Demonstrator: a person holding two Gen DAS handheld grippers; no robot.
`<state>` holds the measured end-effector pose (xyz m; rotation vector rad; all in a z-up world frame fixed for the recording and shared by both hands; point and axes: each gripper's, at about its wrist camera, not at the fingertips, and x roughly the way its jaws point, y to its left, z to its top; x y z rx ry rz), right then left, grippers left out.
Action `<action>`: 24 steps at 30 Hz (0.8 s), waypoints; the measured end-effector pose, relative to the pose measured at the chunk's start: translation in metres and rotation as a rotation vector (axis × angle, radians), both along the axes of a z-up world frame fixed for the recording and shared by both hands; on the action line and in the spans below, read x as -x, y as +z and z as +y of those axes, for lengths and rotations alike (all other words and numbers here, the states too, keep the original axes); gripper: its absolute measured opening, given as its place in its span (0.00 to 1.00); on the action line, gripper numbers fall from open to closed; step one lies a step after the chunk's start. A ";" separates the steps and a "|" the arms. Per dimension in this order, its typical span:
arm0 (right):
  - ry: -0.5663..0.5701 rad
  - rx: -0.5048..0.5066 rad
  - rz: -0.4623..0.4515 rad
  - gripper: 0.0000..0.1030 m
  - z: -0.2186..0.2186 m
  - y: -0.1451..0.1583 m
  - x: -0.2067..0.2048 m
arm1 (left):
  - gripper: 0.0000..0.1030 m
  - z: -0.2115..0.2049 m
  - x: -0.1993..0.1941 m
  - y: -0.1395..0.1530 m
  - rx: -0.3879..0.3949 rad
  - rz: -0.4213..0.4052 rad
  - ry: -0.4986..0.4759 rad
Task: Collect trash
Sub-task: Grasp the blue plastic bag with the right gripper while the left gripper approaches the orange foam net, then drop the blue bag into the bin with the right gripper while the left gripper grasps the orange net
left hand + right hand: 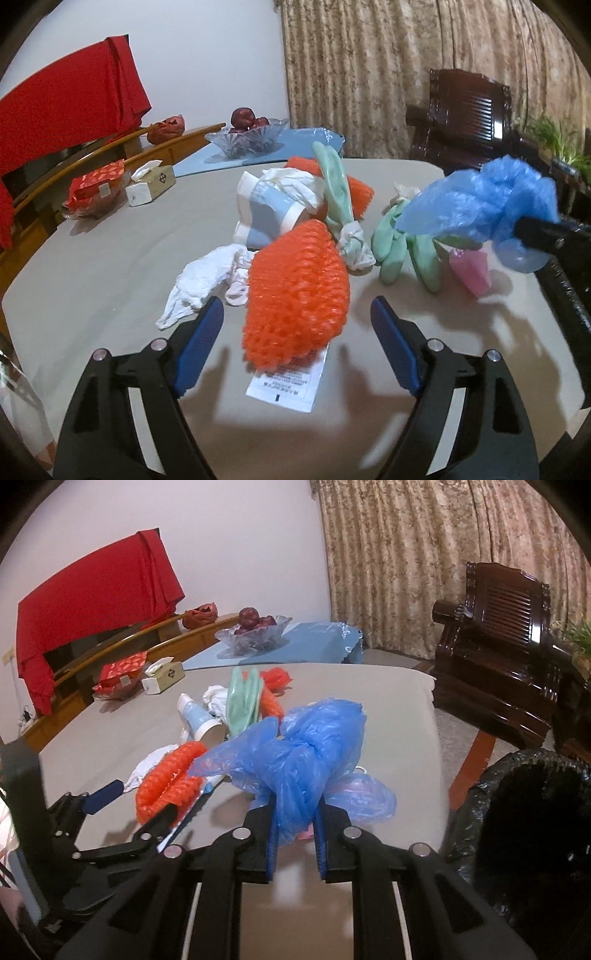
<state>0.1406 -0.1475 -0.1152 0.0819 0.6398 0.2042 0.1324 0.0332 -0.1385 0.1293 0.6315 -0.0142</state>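
Note:
A pile of trash lies on the grey table (110, 258): an orange foam net (295, 291), a white tissue (203, 284), a blue-white paper cup (266, 214), green rubber gloves (399, 247) and a pink scrap (471, 269). My left gripper (297, 314) is open, its jaws either side of the near end of the orange net, above a printed label (288, 384). My right gripper (295, 808) is shut on a crumpled blue plastic bag (295, 753), held above the table; the bag also shows in the left wrist view (480, 203).
A bin lined with a black bag (532, 834) stands at the table's right edge. A tissue box (151, 184), a red packet (96, 184) and a glass fruit bowl (247, 138) sit at the far left and back. A dark wooden chair (495, 646) stands right.

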 end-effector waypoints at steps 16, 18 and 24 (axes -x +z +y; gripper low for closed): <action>-0.020 -0.001 -0.039 0.16 -0.013 0.009 0.020 | 0.22 0.008 0.012 0.039 0.090 -0.055 -0.009; -0.030 -0.003 -0.056 0.16 -0.019 0.016 0.026 | 0.22 0.002 0.018 0.052 0.099 -0.075 -0.026; -0.109 -0.026 -0.098 0.16 -0.057 0.034 0.052 | 0.22 -0.035 0.032 0.080 0.154 -0.094 -0.137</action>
